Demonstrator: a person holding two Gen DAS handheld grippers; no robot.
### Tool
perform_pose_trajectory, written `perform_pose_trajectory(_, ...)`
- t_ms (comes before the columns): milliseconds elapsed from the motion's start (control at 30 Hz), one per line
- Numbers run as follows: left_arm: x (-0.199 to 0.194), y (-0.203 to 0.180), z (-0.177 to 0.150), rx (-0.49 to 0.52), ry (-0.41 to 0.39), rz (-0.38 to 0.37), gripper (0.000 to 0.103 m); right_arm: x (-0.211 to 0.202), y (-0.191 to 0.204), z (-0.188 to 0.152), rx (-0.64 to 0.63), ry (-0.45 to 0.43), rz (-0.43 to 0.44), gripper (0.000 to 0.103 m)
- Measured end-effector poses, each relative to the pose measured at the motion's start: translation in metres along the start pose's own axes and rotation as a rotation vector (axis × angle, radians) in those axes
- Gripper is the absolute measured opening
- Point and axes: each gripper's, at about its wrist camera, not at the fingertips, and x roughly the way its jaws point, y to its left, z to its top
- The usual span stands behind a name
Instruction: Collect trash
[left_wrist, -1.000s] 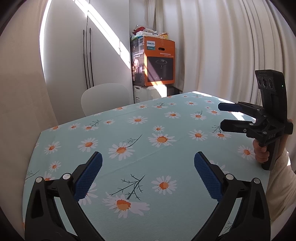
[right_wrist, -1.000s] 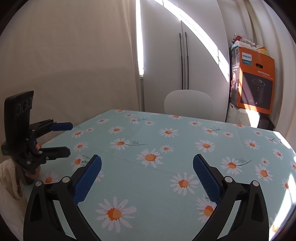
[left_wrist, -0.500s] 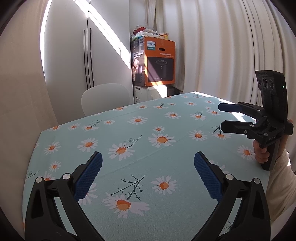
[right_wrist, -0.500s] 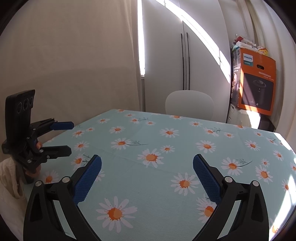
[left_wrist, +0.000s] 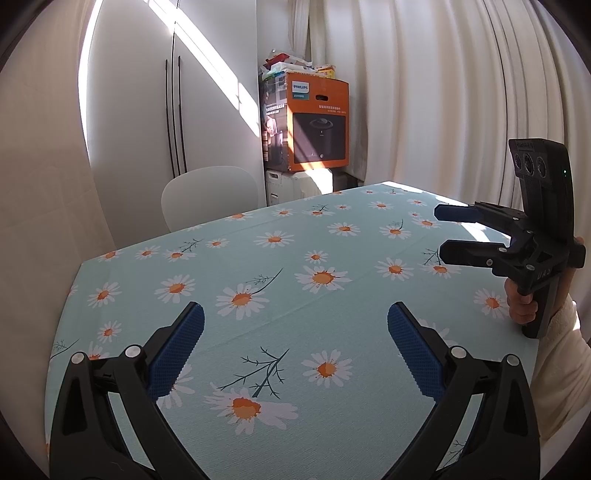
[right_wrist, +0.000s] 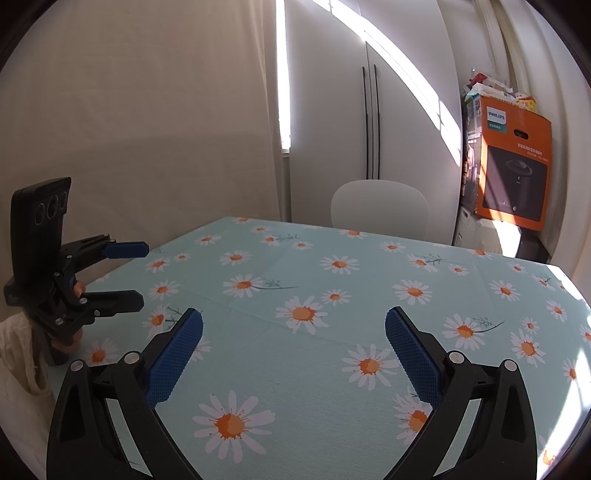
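Observation:
No trash shows in either view. My left gripper (left_wrist: 295, 321) is open and empty, held low over the near part of a table (left_wrist: 295, 280) covered with a light blue daisy-print cloth. My right gripper (right_wrist: 293, 325) is open and empty over the same table (right_wrist: 332, 295). In the left wrist view the right gripper (left_wrist: 443, 234) shows at the right edge, jaws apart, held in a hand. In the right wrist view the left gripper (right_wrist: 140, 271) shows at the far left, jaws apart.
A white chair (left_wrist: 210, 195) stands behind the table's far edge, also in the right wrist view (right_wrist: 380, 206). An orange Philips box (left_wrist: 314, 122) sits stacked in the corner by white curtains (left_wrist: 443, 92). White cabinet doors (left_wrist: 173, 103) line the back wall.
The right wrist view has shifted slightly left; the left gripper sits a touch further right in it. Both grippers stay open and empty.

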Motion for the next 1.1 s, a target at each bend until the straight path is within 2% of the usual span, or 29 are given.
perform_pose_trajectory(1100, -0.0005, -0.0013, -0.0006, -0.004, -0.003, 0.002, 0.097, 0.0004, 0.001, 0.0013, -0.007, 0.003, 0.009, 0.095)
